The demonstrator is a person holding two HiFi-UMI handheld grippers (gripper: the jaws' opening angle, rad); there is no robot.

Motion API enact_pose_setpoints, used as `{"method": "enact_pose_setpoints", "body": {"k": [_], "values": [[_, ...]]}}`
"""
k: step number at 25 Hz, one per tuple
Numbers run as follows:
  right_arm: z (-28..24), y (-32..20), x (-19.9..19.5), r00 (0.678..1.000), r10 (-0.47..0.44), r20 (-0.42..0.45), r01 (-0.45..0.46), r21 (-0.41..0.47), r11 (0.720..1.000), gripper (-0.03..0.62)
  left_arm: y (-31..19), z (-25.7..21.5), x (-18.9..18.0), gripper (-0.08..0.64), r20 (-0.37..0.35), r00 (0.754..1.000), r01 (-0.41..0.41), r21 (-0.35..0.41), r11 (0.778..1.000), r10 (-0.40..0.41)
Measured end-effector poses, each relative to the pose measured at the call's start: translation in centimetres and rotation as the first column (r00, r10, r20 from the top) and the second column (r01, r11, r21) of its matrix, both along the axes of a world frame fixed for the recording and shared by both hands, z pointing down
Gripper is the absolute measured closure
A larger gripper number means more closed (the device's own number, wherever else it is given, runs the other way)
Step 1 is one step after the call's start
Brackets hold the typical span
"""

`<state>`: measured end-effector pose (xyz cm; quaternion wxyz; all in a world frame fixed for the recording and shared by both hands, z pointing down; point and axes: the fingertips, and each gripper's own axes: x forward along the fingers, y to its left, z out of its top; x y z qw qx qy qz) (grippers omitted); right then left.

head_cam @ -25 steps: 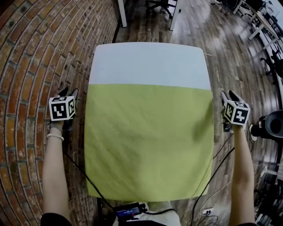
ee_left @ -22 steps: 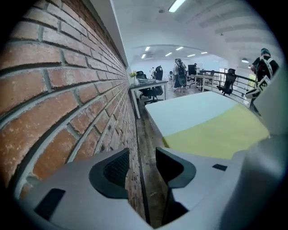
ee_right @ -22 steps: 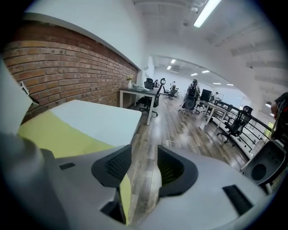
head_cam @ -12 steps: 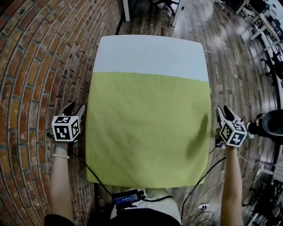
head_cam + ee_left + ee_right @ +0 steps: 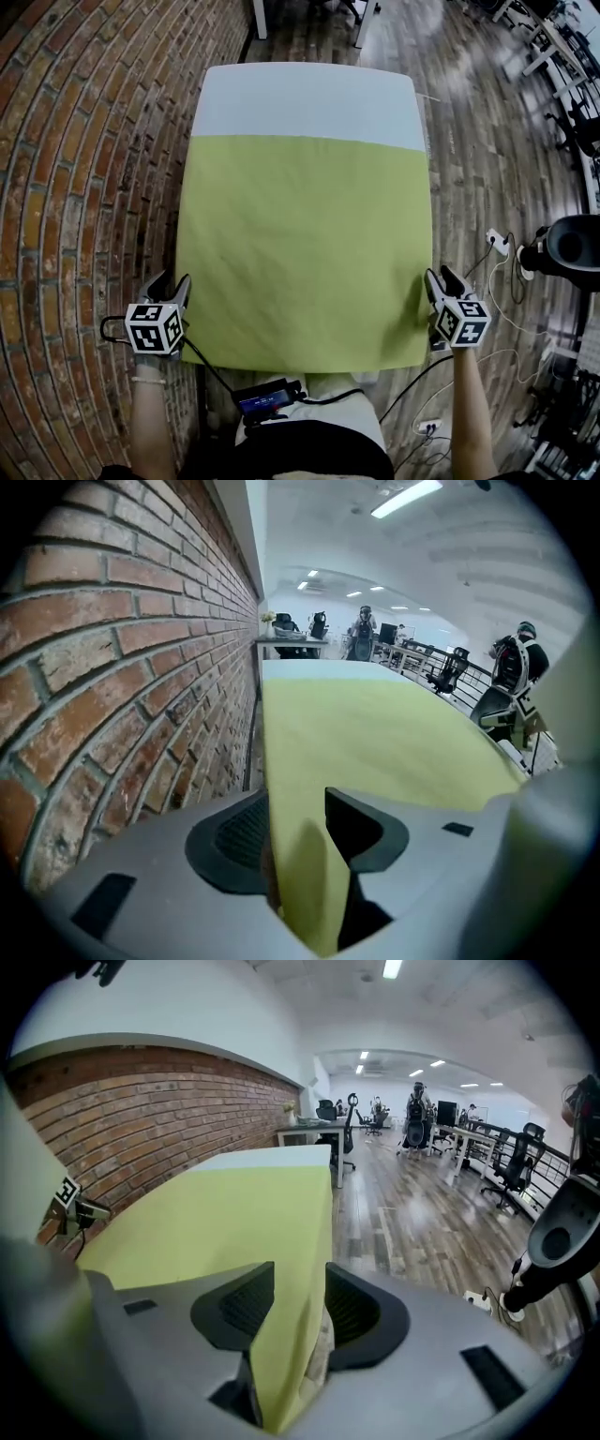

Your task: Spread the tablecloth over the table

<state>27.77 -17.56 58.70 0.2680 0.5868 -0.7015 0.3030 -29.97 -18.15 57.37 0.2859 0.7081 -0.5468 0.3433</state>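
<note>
A red brick wall (image 5: pixel 66 187) runs down the left, just beside the white rectangular table (image 5: pixel 309 98). The left gripper (image 5: pixel 171 286) sits at the table's left edge, close to the near corner, between wall and table. Its own view shows what the head view cannot. The left gripper (image 5: pixel 298 846) has its jaws drawn close, and the narrow gap between them is filled by the hanging edge of the yellow-green fabric tablecloth (image 5: pixel 375 733), which it pinches. That view also takes in people and black office chairs (image 5: pixel 450 672) far off beyond the table's end.

Only the head view shows the whole spread. The tablecloth (image 5: pixel 305 253) lies flat over most of the tabletop, its near edge at the person's side, while a bare white strip of table stays uncovered at the far end. A small black device with a lit screen (image 5: pixel 267 399) hangs at the person's waist.

The right gripper (image 5: pixel 442 278) is at the table's right edge, level with the left one. Seen in its own view, the right gripper (image 5: pixel 291 1312) likewise has its jaws nearly together, clamped on a fold of the tablecloth (image 5: pixel 216 1213) where it drops over the edge. Further right lies the wooden plank floor (image 5: pixel 487 141), with a black rounded object (image 5: pixel 572 246) standing on it.
</note>
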Motion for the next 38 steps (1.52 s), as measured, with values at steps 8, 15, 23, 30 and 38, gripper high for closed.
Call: {"method": "enact_pose_setpoints", "body": {"k": [8,15,23,30,38], "values": [[1.9,3.3,-0.6,0.995,0.041,0.091,-0.039,-0.025,0.999,0.425,2.7,2.2,0.5,0.399,0.018,1.0,0.016,-0.031,0.999,-0.015],[1.8,3.3,-0.7,0.993,0.028,0.116,-0.024,-0.031,0.999,0.463,2.8,1.9,1.1,0.427,0.011,1.0,-0.009,-0.032,0.999,0.01],[1.7,1.7,-0.4,0.992,0.082,0.094,-0.081,-0.011,0.997,0.469,1.6,1.9,1.6,0.449,0.028,1.0,-0.012,-0.017,1.0,0.012],[1.7,-0.6,-0.2,0.995,0.077,0.068,-0.076,-0.013,0.997,0.472,-0.8,1.9,1.7,0.448,0.022,1.0,-0.008,-0.006,1.0,0.008],[1.8,-3.6,-0.3,0.999,0.038,0.024,-0.038,-0.021,0.999,0.474,-3.5,2.0,1.7,0.448,0.028,0.999,-0.031,0.002,1.0,0.031]]}}
